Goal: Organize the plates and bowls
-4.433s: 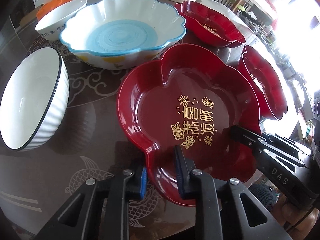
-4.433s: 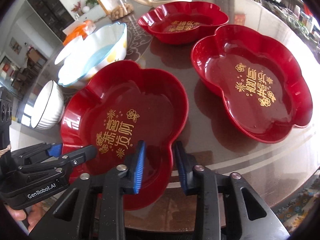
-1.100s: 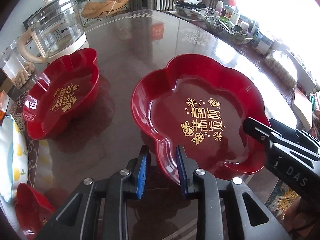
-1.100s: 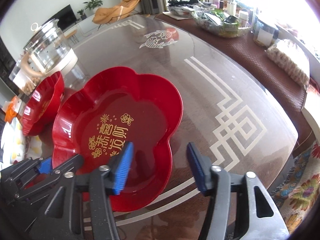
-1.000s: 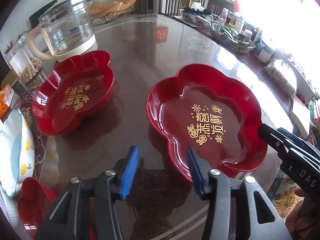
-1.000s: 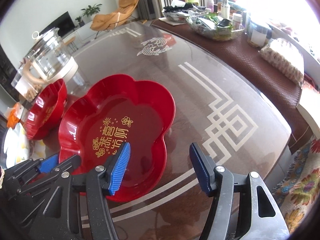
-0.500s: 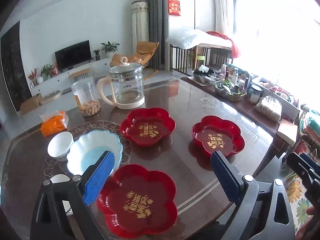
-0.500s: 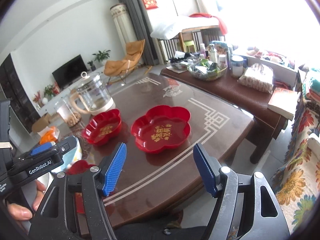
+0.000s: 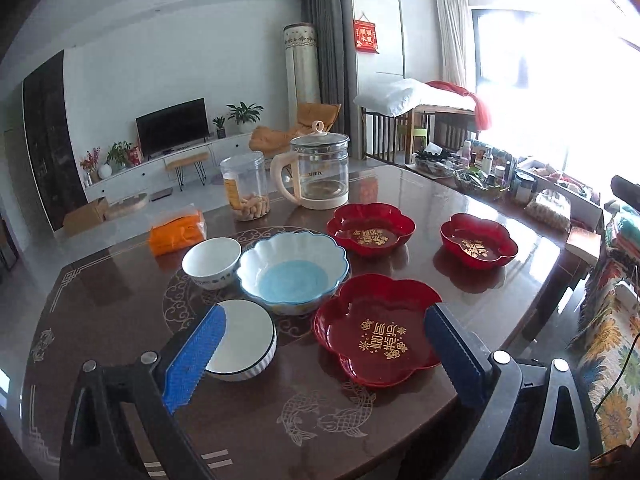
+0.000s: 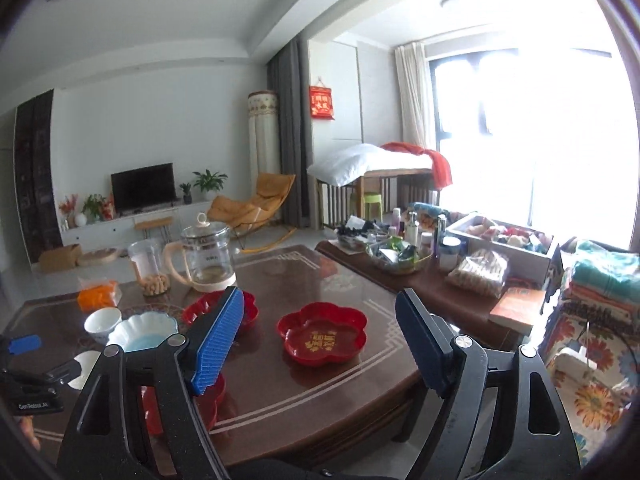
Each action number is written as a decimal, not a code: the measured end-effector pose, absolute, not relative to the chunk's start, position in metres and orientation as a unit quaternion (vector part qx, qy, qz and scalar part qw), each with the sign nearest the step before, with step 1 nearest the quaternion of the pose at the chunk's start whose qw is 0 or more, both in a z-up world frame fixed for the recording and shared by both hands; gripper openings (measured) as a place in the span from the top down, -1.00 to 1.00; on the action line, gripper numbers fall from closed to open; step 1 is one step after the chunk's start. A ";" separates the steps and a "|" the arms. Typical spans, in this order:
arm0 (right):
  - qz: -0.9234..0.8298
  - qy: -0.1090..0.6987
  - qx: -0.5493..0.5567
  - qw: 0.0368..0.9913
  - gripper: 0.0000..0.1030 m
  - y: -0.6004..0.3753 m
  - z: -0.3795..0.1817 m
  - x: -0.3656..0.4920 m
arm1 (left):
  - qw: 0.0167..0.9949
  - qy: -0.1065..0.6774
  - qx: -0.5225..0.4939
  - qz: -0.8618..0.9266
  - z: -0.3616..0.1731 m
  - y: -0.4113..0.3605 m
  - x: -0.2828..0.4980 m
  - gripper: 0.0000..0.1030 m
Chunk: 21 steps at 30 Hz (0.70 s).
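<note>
Between steps, both tongs empty, high above brown glossy worktop (image 9: 400, 432).

Left tongs (image 9: 324, 354) wide.

Right tongs (image 10: 320, 344) opening, nothing between.

Big red flower-shaped plastic plate (image 9: 378, 330) right under left tongs; white ribbed bowl (image 9: 244, 338) beside.

Next: drop down, pinch rim, stack red with red.

A lived-in home, the living and dining room in one: past the gripper stands a dark dining table (image 9: 120, 312) with bowls and a glass kettle (image 9: 320, 172), and beyond it a television (image 9: 172, 126), potted plants (image 9: 244, 112) and an orange lounge chair (image 10: 256, 204).
</note>
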State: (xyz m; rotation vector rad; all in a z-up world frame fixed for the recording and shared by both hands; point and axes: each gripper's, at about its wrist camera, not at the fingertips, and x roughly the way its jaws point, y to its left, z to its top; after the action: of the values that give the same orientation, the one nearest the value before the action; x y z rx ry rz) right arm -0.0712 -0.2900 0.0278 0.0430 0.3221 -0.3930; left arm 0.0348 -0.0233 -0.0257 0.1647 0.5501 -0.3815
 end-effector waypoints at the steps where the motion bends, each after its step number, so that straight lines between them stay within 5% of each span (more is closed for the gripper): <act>1: -0.173 0.192 0.017 0.966 -0.59 -0.287 0.021 -0.059 | 0.940 0.275 0.083 -0.182 -0.029 -0.022 0.035 -0.93; 11: -0.087 0.372 0.022 0.924 -0.58 -0.262 -0.037 -0.016 | 0.899 0.390 0.070 -0.184 -0.055 -0.031 0.063 -0.93; 21: -0.013 0.371 0.168 0.913 -0.59 -0.287 -0.049 -0.008 | 0.885 0.430 0.044 -0.174 -0.074 -0.024 0.082 -0.93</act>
State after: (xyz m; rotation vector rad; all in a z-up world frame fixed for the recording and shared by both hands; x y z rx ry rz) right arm -0.0079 -0.2873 -0.0493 0.3457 0.7652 -0.0261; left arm 0.0818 -0.0237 -0.0739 0.0915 0.8949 -0.3627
